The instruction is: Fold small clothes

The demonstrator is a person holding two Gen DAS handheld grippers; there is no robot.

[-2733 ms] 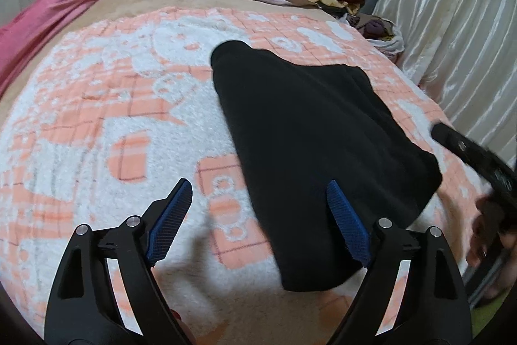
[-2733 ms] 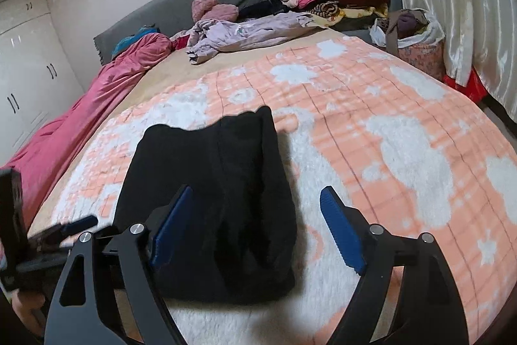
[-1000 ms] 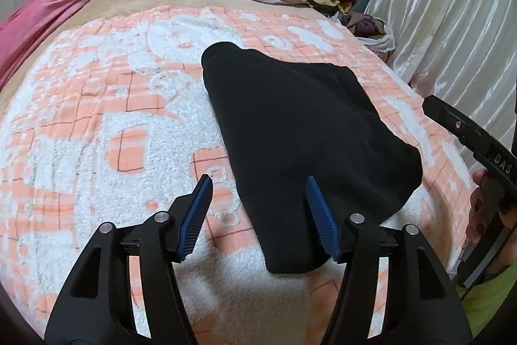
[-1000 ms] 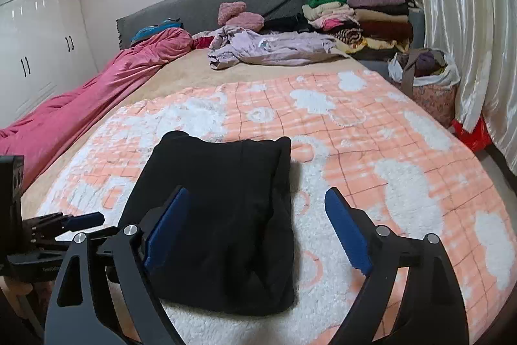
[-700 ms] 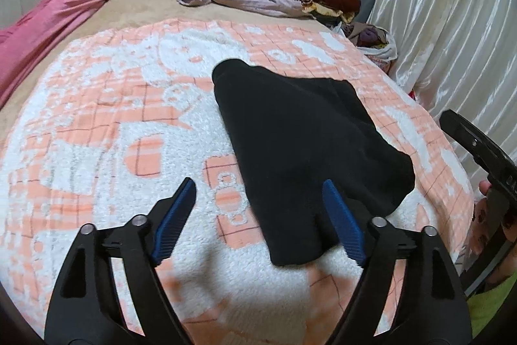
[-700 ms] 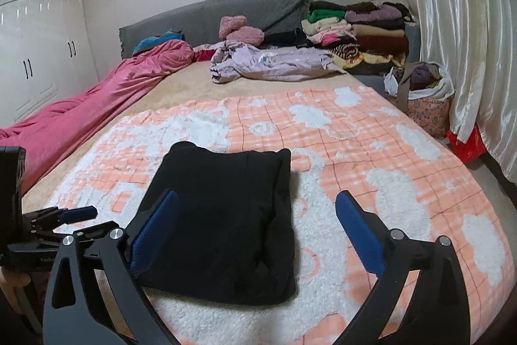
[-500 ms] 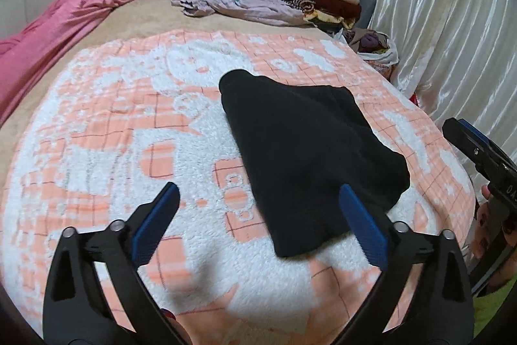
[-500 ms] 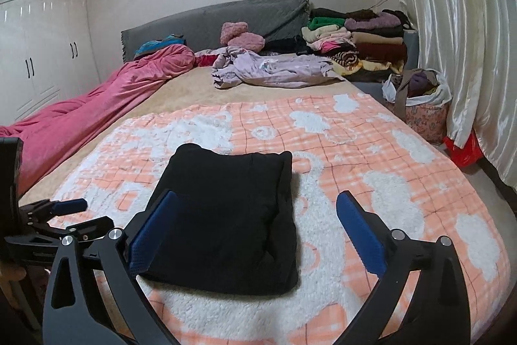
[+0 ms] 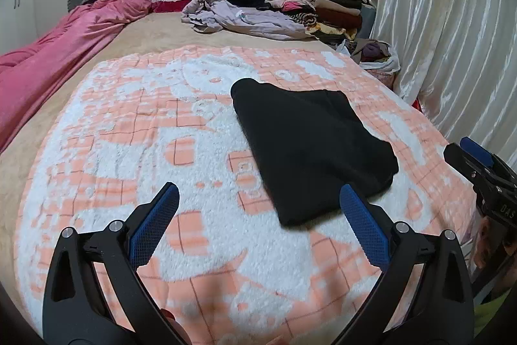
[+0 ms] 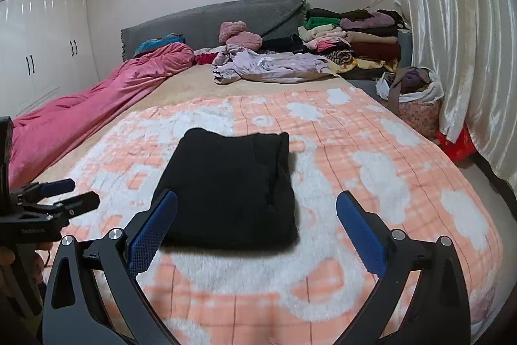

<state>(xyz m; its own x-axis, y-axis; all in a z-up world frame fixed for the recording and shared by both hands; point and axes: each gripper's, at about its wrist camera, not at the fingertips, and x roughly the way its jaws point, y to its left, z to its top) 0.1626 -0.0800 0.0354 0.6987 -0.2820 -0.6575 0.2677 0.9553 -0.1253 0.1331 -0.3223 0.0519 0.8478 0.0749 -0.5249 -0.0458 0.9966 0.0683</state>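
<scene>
A black garment [image 9: 307,141] lies folded into a flat rectangle on the orange-and-white fleece blanket [image 9: 129,151]; it also shows in the right wrist view [image 10: 232,186]. My left gripper [image 9: 258,215] is open and empty, held back from the garment's near left corner. My right gripper [image 10: 255,219] is open and empty, held above the blanket just short of the garment's near edge. The right gripper shows at the right edge of the left wrist view [image 9: 478,164]. The left gripper shows at the left edge of the right wrist view [image 10: 58,196].
A pink duvet [image 10: 87,105] runs along the bed's left side. A lilac garment [image 10: 268,67] and a stack of folded clothes [image 10: 352,37] lie by the grey headboard [image 10: 210,18]. A bag of clothes [image 10: 413,96] and white curtains [image 10: 452,31] stand at right.
Both grippers have pulled back and up from the folded garment. The left jaws narrowed, then opened wide again. The garment has stayed in place.
</scene>
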